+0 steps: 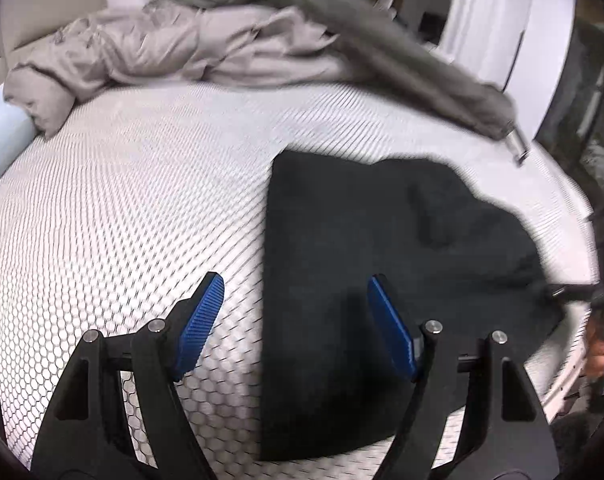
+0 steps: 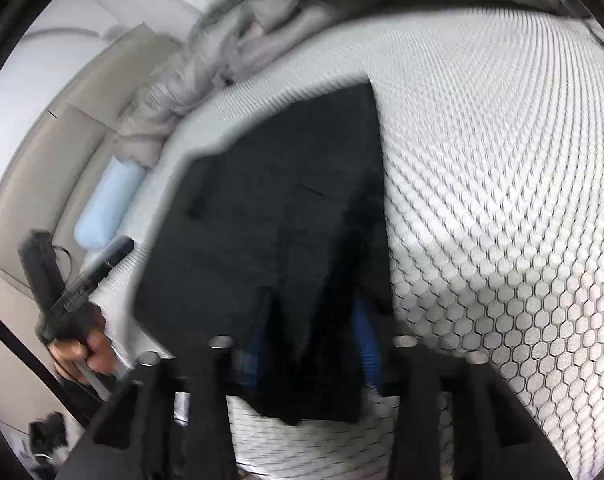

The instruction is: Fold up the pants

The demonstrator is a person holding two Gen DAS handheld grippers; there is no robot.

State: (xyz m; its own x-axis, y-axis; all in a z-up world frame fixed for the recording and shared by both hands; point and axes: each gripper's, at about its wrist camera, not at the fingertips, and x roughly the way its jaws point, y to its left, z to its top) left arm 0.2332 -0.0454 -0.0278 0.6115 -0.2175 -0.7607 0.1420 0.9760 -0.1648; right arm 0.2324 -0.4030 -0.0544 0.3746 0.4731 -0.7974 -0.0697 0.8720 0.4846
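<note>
The black pants point(image 1: 382, 280) lie partly folded on the white honeycomb mattress point(image 1: 122, 208). My left gripper point(image 1: 296, 312) is open and empty, its blue pads point(image 1: 202, 320) hovering above the pants' left edge. In the right wrist view the pants point(image 2: 270, 208) stretch away from me, and my right gripper point(image 2: 314, 344) is shut on their near edge, the cloth bunched between the blue pads point(image 2: 368, 340). The right gripper also shows at the right edge of the left wrist view point(image 1: 558, 292), at the pants' corner. The left gripper appears at the left of the right wrist view point(image 2: 74, 292), held in a hand.
A crumpled grey duvet point(image 1: 174, 48) and a darker grey cloth point(image 1: 402, 48) lie at the far side of the mattress. A light blue pillow point(image 2: 106, 208) sits by the beige headboard point(image 2: 54, 168). The mattress edge point(image 1: 574, 200) runs close on the right.
</note>
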